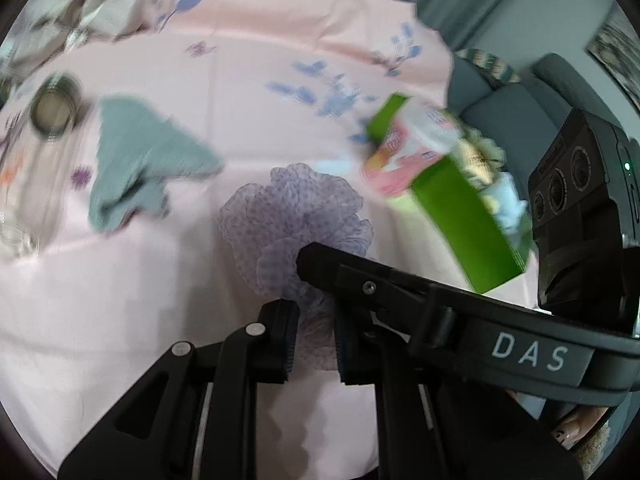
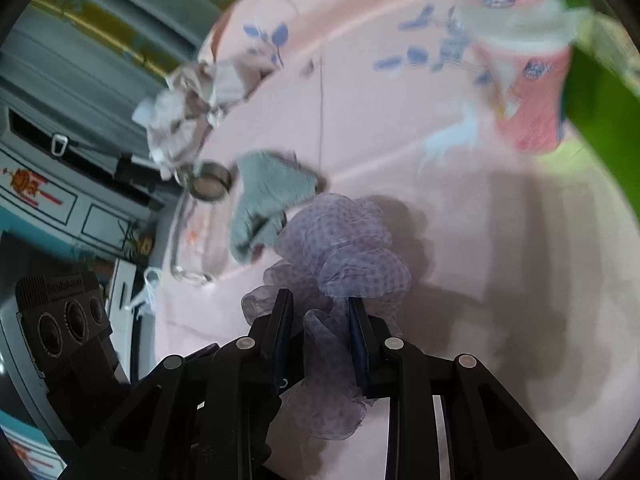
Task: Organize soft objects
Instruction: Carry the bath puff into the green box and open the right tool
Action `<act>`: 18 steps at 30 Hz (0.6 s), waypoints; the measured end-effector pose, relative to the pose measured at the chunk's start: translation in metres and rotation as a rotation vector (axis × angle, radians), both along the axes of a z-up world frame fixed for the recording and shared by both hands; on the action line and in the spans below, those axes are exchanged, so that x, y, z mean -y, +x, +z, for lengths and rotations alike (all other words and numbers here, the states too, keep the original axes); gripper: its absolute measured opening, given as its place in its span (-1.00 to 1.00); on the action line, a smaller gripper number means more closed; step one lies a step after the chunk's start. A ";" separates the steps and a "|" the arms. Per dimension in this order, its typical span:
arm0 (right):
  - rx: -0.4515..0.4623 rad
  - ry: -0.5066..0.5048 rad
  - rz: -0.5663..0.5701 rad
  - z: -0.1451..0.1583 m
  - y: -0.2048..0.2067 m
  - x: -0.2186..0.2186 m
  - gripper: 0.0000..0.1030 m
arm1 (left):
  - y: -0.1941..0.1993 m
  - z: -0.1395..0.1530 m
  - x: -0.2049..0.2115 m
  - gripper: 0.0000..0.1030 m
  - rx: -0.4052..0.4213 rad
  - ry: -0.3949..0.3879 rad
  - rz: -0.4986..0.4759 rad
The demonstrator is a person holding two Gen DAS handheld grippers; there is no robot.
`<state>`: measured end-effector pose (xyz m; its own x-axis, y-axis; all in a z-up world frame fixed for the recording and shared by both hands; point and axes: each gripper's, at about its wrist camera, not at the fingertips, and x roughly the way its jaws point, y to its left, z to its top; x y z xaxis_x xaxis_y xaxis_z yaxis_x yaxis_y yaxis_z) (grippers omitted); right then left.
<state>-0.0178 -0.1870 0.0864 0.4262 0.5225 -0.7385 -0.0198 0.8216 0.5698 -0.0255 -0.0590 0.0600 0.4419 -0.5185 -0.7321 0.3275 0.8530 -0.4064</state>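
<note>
Both claws are closed on the same thing: a frilly lilac scrunchie [image 1: 292, 216] of sheer spotted fabric, lying on the pink flowered tablecloth [image 1: 248, 92] that covers the worktop. In the left wrist view the left claw [image 1: 314, 340] sits at the bottom centre of the frame, its jaws narrow, with the near frill of the scrunchie pinched between the pads. The right claw crosses that view from the lower right as a dark bar. In the right wrist view the right claw [image 2: 320, 336] is likewise low in the centre, a fold of the scrunchie [image 2: 340, 256] caught between its jaws, which stand a little wider than the left ones because more fabric is bunched there.

Gripping at two spots probably serves to lift or spread the limp ring without it collapsing.

Other soft things wait further off: a grey-green cloth [image 1: 136, 160] at centre left and a crumpled pale cloth [image 1: 84, 12] at the upper left. Beside the grey-green cloth stands a small metal cup [image 1: 54, 110], which looks hard and no part of the sorting. At the right of the left view a green box [image 1: 460, 216] holds a pink printed packet [image 1: 412, 148] and some fluffy items; it is likely the place where soft things go. The scrunchie lies well short of it.
</note>
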 end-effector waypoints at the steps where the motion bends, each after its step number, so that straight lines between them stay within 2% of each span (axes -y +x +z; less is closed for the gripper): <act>1: 0.017 -0.003 -0.012 0.008 -0.002 0.005 -0.43 | -0.001 0.007 0.005 -0.78 0.017 -0.005 -0.015; 9: 0.180 -0.051 -0.153 0.075 -0.017 0.055 -0.43 | 0.004 0.065 0.057 -0.78 0.163 -0.028 -0.149; 13: 0.232 -0.055 -0.234 0.093 -0.014 0.086 -0.43 | 0.017 0.084 0.090 -0.78 0.207 -0.047 -0.198; 18: 0.272 -0.064 -0.326 0.107 -0.003 0.127 -0.43 | 0.040 0.094 0.134 -0.78 0.221 -0.050 -0.245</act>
